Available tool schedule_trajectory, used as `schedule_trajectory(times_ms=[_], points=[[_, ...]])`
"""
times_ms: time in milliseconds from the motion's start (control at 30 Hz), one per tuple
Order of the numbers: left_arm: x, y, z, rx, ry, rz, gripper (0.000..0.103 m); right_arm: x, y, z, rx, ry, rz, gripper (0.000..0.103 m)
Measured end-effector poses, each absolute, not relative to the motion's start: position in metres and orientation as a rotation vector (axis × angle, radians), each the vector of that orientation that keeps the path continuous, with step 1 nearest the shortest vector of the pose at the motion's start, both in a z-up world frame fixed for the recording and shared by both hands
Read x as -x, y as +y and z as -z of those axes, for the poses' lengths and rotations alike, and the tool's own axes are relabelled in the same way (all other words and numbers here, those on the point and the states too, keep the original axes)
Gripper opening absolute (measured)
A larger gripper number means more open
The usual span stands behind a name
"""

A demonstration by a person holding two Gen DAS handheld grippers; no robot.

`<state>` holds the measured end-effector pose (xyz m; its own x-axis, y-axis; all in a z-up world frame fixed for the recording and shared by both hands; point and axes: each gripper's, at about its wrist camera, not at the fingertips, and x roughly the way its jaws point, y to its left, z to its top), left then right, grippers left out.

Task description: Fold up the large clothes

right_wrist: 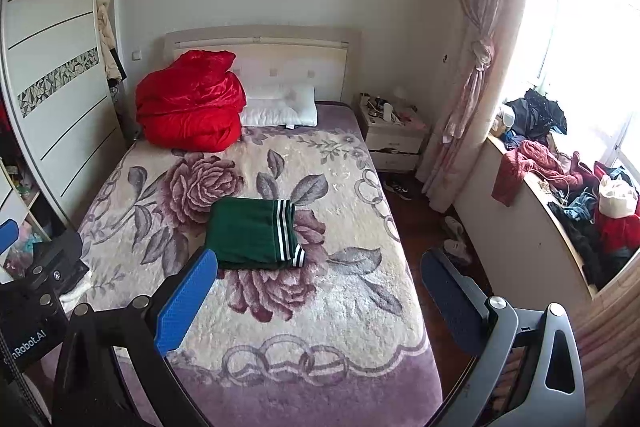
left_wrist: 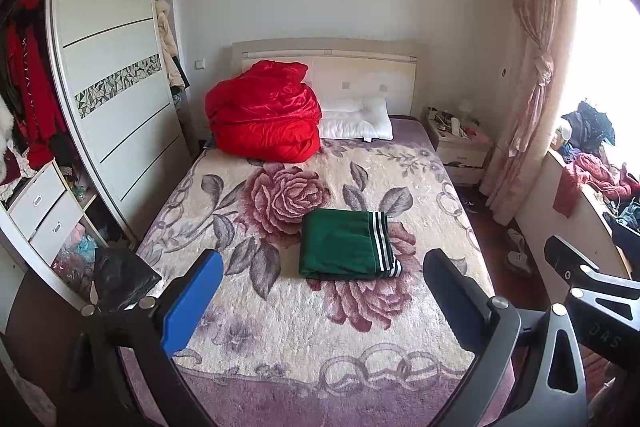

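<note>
A green garment with white stripes lies folded into a neat rectangle in the middle of the bed; it also shows in the right wrist view. My left gripper is open and empty, held above the foot of the bed, short of the garment. My right gripper is open and empty too, above the bed's right front part, its left fingertip near the garment's front edge in the image. The right gripper's body shows at the right in the left wrist view.
A red quilt and a white pillow lie at the headboard. A wardrobe with open shelves stands left. A nightstand, a curtain and a window ledge piled with clothes are right. Shoes lie on the floor.
</note>
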<state>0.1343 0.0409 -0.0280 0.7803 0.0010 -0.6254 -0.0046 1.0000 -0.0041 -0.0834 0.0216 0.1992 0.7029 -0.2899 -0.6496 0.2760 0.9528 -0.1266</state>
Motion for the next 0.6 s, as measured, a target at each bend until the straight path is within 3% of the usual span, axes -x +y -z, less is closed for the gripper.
schedule_trajectory(times_ms=[600], points=[[-0.132, 0.044, 0.030, 0.008, 0.692, -0.010, 0.102, 0.101, 0.027, -0.194, -0.004, 0.728, 0.307, 0.103]])
